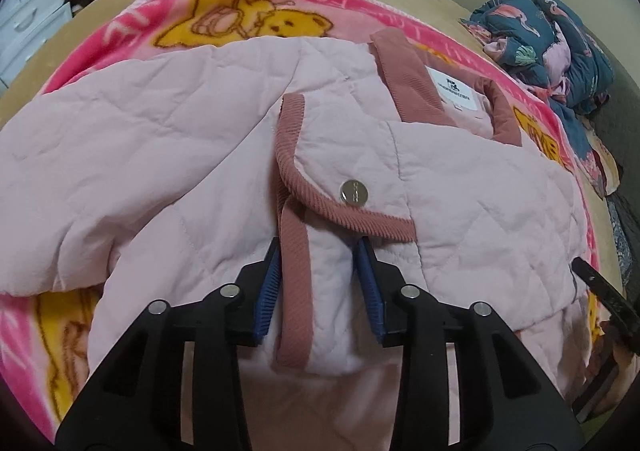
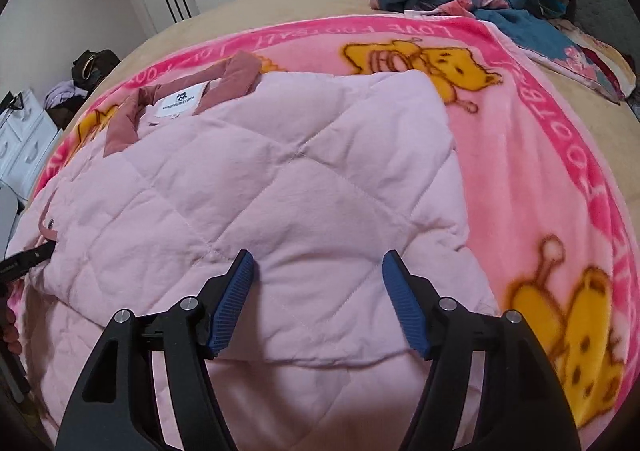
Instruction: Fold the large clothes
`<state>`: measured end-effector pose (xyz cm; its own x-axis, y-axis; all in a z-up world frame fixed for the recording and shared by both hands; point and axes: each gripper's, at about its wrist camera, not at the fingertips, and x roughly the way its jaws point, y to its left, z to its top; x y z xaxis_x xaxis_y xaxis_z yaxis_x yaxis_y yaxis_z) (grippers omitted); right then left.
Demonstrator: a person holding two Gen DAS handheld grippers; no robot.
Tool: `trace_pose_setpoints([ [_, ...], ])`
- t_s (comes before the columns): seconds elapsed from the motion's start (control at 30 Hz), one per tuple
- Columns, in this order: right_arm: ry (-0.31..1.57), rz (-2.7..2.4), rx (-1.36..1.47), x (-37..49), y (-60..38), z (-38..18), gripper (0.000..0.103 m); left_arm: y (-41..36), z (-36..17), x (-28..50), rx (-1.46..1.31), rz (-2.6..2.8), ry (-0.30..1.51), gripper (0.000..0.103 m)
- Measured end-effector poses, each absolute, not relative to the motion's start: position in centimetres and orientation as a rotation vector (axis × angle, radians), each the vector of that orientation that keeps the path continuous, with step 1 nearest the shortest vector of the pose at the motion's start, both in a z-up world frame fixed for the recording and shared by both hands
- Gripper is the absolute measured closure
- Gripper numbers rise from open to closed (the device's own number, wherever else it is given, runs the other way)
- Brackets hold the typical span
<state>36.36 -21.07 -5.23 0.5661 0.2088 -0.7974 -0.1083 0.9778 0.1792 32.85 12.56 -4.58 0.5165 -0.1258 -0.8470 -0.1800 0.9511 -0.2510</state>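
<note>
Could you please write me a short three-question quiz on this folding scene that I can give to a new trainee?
1. True or false: the pink quilted jacket lies on a plain white sheet.
2. Which part of the jacket sits between the left gripper fingers? A) the white neck label B) a front edge with corduroy trim C) the metal snap
3. Fill in: the right gripper hovers over the jacket with its jaws ____.

Key
1. False: it lies on a pink cartoon-bear blanket.
2. B: the corduroy trim runs between the blue pads; the neck label and metal snap lie beyond the fingertips.
3. Open: nothing is pinched.
</note>
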Motion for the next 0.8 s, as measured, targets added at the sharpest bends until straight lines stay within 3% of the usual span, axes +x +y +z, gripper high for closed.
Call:
trace_pose_setpoints([
  [0.07,0.919,0.212,0.138,35.2,-21.0,-3.9,0.031,12.5,-3.7,32.3,-0.342,0.016,1.018,0.051],
  [0.13,0.871,0.217,0.135,33.7,-20.8,-2.3,0.017,12.1,-2.7,31.7,-0.332,0.013,0.999,0.041],
  [0.2,0.842,0.231,0.144,32.5,-20.7,-1.0,0.016,11.8,-1.5,30.9,-0.317,0.013,0.985,0.029],
  [0.27,0.828,0.243,0.164,31.6,-20.6,0.1,0.008,11.5,-0.6,30.1,-0.306,0.017,0.972,0.013],
  [0.33,0.808,0.266,0.184,30.5,-20.5,1.1,0.004,11.3,0.2,29.4,-0.294,0.02,0.956,0.009],
  [0.8,0.783,0.334,0.151,26.3,-16.9,4.1,0.004,12.7,2.6,24.7,-0.314,0.06,0.91,0.009],
])
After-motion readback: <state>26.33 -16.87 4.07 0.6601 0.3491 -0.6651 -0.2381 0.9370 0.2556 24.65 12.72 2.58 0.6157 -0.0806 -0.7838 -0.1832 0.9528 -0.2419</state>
